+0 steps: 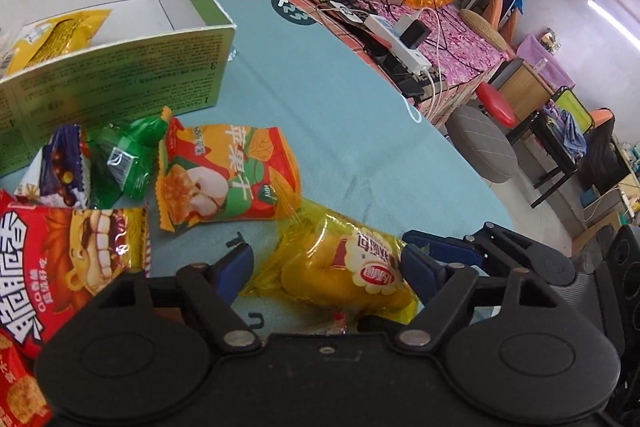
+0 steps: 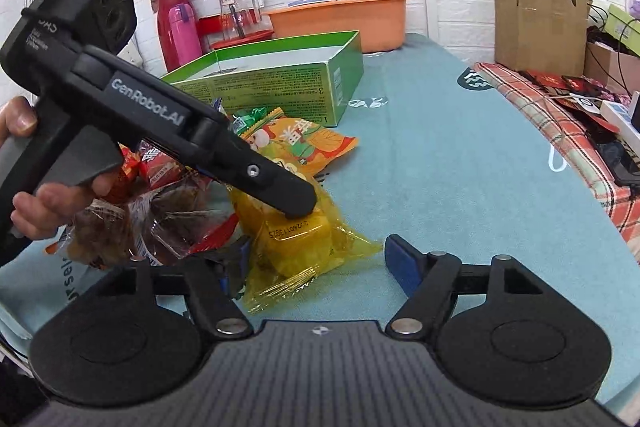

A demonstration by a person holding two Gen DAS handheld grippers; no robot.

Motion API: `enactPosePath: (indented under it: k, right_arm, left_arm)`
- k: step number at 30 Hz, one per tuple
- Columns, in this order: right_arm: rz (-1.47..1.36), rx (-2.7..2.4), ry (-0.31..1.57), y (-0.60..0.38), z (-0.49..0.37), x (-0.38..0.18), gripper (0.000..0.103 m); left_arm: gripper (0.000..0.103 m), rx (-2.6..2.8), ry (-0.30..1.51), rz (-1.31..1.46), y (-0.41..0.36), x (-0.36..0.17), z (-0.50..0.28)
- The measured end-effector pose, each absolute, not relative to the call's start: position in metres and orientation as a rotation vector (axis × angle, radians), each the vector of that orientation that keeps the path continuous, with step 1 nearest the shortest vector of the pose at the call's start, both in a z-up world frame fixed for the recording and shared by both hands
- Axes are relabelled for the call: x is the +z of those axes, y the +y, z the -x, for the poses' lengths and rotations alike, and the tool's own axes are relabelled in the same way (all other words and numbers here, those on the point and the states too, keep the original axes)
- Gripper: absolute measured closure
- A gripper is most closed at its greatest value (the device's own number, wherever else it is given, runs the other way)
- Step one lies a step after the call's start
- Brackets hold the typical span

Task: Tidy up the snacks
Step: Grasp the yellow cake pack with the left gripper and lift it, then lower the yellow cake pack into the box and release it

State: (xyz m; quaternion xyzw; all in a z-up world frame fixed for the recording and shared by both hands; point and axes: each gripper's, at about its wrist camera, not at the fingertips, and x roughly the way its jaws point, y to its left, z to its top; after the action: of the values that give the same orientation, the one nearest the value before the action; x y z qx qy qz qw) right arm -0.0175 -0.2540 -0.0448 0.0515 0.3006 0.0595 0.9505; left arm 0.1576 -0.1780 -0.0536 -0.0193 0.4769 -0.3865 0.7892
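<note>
The left gripper (image 1: 326, 263), black with blue rubber pads, is seen spread apart around a crinkly translucent yellow snack packet (image 1: 340, 267) that lies on the teal cloth-covered table (image 1: 320, 87); the right pad appears to touch the wrapper's edge, the left pad stands just clear. The right gripper (image 2: 316, 263) is likewise held apart, the same yellow packet (image 2: 298, 239) lying between its fingers, nearer the left one. Beside the packet a glossy orange-and-red flat pouch (image 1: 224, 175) is laid, with a green twisted wrapper (image 1: 124, 159) and a shiny red printed bag (image 1: 68, 251) close by. An open green rectangular cardboard box (image 1: 120, 75) is stood behind them, a yellow packet (image 1: 56, 35) lying inside
</note>
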Motion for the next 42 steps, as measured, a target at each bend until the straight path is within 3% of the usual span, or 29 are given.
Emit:
enactPosePath:
  k: [1, 2, 3, 4, 5, 6, 13, 21, 34, 37, 39, 40, 41, 42]
  right_arm:
    - [-0.096, 0.125, 0.609, -0.253, 0.017, -0.045, 0.000]
    - [-0.092, 0.129, 0.605, -0.252, 0.016, -0.046, 0.000]
    - [-0.091, 0.130, 0.600, -0.251, 0.015, -0.046, 0.000]
    - [-0.096, 0.133, 0.601, -0.252, 0.013, -0.045, 0.000]
    - [-0.115, 0.152, 0.595, -0.252, 0.013, -0.041, 0.008]
    - [-0.137, 0.189, 0.583, -0.253, 0.014, -0.037, 0.026]
    - [-0.048, 0.208, 0.482, -0.244, 0.005, 0.003, 0.029]
    - [0.030, 0.253, 0.329, -0.240, -0.064, 0.046, 0.029]
    - [0.044, 0.333, 0.412, -0.235, -0.173, 0.017, 0.029]
    - [0.043, 0.340, 0.434, -0.233, -0.182, 0.009, 0.028]
    - [0.060, 0.338, 0.438, -0.229, -0.184, 0.005, 0.026]
    - [0.074, 0.337, 0.430, -0.227, -0.184, 0.004, 0.023]
    - [0.088, 0.335, 0.423, -0.226, -0.183, 0.003, 0.006]
    - [0.100, 0.326, 0.414, -0.225, -0.182, 0.003, 0.000]
  left_arm:
    - [0.005, -0.835, 1.025, 0.049, -0.177, -0.053, -0.157]
    - [0.019, -0.846, 1.021, 0.062, -0.174, -0.052, -0.155]
    - [0.022, -0.844, 1.015, 0.064, -0.173, -0.051, -0.154]
    - [0.038, -0.843, 1.002, 0.060, -0.174, -0.048, -0.151]
    - [0.040, -0.848, 0.991, 0.060, -0.174, -0.045, -0.149]
    - [0.040, -0.843, 0.974, 0.052, -0.174, -0.040, -0.146]
    - [0.041, -0.826, 0.794, 0.035, -0.162, 0.010, -0.139]
    - [0.040, -0.736, 0.628, 0.071, -0.137, 0.059, -0.187]
    - [0.039, -0.630, 0.708, 0.159, -0.109, 0.021, -0.282]
    - [0.033, -0.611, 0.718, 0.157, -0.105, 0.014, -0.287]
    - [0.018, -0.589, 0.711, 0.142, -0.105, 0.010, -0.286]
    - [0.000, -0.580, 0.706, 0.133, -0.105, 0.010, -0.285]
    - [0.000, -0.561, 0.696, 0.123, -0.105, 0.009, -0.282]
    - [0.000, -0.538, 0.681, 0.116, -0.105, 0.010, -0.279]
